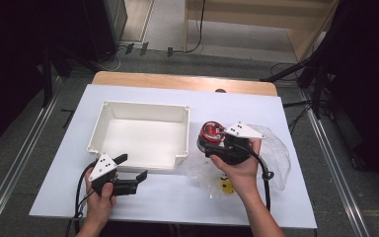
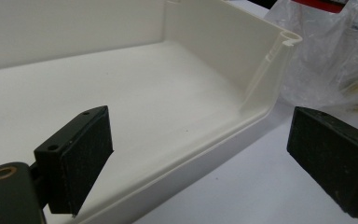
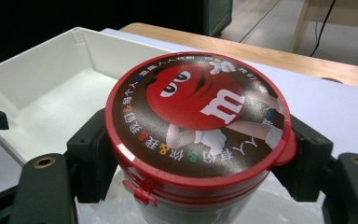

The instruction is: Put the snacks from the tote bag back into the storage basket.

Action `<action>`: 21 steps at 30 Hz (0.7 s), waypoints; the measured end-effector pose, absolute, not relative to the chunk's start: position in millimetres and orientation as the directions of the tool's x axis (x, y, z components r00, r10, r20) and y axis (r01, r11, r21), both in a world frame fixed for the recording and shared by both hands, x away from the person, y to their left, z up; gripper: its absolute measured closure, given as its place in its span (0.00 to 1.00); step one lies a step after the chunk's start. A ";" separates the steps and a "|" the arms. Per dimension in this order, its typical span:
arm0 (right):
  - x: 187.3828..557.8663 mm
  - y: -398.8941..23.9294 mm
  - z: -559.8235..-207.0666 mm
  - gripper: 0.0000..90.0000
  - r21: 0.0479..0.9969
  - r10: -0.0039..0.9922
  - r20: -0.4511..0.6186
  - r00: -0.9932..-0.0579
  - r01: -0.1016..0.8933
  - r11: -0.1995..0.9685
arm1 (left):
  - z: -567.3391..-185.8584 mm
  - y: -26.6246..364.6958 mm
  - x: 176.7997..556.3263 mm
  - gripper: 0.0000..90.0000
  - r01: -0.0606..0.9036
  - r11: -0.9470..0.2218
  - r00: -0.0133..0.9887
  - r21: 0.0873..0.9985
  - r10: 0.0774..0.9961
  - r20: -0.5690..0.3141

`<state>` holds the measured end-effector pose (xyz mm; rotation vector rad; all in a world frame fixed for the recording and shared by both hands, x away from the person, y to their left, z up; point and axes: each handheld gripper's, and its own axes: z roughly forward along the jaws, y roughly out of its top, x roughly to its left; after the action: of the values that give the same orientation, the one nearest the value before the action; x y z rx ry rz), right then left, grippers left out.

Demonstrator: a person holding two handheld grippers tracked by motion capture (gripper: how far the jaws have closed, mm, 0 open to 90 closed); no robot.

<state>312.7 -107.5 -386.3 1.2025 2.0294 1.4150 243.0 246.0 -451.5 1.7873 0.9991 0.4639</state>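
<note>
A round candy tub with a red lid point(image 3: 198, 121) sits between the jaws of my right gripper point(image 3: 198, 158), whose pads press its sides; in the high view the tub point(image 1: 211, 132) hangs just right of the white bin point(image 1: 143, 133), held upright above the table. My left gripper point(image 1: 128, 170) is open near the bin's front edge, empty. In the left gripper view its two black pads point(image 2: 81, 158) straddle the bin's front right corner point(image 2: 261, 93) without touching it.
A crumpled clear plastic bag point(image 1: 271, 153) lies on the white table point(image 1: 177, 197) under and right of the right hand, with a small yellow item point(image 1: 225, 186) in it. The bin's inside point(image 3: 42, 107) holds nothing. A wooden edge point(image 1: 182, 81) runs along the table's far side.
</note>
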 end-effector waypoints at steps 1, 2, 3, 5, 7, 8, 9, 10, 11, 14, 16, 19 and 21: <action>313.4 -106.0 -386.2 0.29 0.897 0.816 0.148 -0.559 0.423 0.127 | -451.7 246.6 243.2 0.08 0.419 -0.167 0.587 0.893 0.800 -0.126; 313.9 -104.3 -386.2 0.29 0.898 0.816 0.147 -0.560 0.421 0.127 | -452.0 246.6 243.2 0.08 0.420 -0.167 0.586 0.892 0.801 -0.126; 314.2 -103.3 -386.2 0.29 0.898 0.816 0.146 -0.559 0.422 0.128 | -452.3 246.7 243.6 0.08 0.421 -0.172 0.585 0.891 0.802 -0.122; 315.4 -100.2 -386.4 0.29 0.899 0.813 0.146 -0.563 0.419 0.128 | -453.0 246.5 244.1 0.08 0.422 -0.178 0.586 0.889 0.802 -0.118; 316.5 -97.6 -386.3 0.29 0.900 0.812 0.148 -0.565 0.417 0.126 | -452.8 245.8 244.0 0.08 0.419 -0.185 0.582 0.889 0.806 -0.107; 317.0 -96.3 -386.0 0.29 0.901 0.812 0.149 -0.565 0.416 0.125 | -452.4 245.4 243.7 0.08 0.418 -0.190 0.582 0.889 0.807 -0.101; 317.6 -94.6 -385.5 0.29 0.901 0.810 0.154 -0.566 0.417 0.120 | -452.0 245.2 243.5 0.08 0.417 -0.192 0.581 0.888 0.808 -0.098; 318.3 -93.2 -385.0 0.29 0.902 0.807 0.155 -0.570 0.415 0.120 | -451.9 245.1 243.5 0.08 0.416 -0.193 0.581 0.889 0.808 -0.096; 318.8 -91.7 -384.6 0.29 0.903 0.805 0.156 -0.572 0.414 0.119 | -452.0 245.1 243.7 0.08 0.417 -0.193 0.581 0.888 0.808 -0.098; 320.7 -87.6 -383.4 0.29 0.903 0.801 0.150 -0.580 0.411 0.129 | -452.6 245.1 244.3 0.08 0.423 -0.192 0.580 0.886 0.808 -0.102; 322.0 -85.4 -382.7 0.29 0.902 0.798 0.150 -0.584 0.411 0.132 | -452.7 244.7 244.4 0.08 0.421 -0.195 0.584 0.886 0.806 -0.100; 323.9 -81.7 -381.2 0.29 0.902 0.793 0.144 -0.592 0.408 0.141 | -452.7 243.8 244.0 0.08 0.419 -0.199 0.582 0.886 0.808 -0.094; 324.8 -79.7 -380.7 0.29 0.903 0.790 0.144 -0.596 0.405 0.141 | -452.9 243.7 244.0 0.08 0.419 -0.198 0.581 0.886 0.809 -0.094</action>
<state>324.8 -79.7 -380.7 1.1488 2.0595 1.4425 244.0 243.7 -452.9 1.8206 1.0011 0.4930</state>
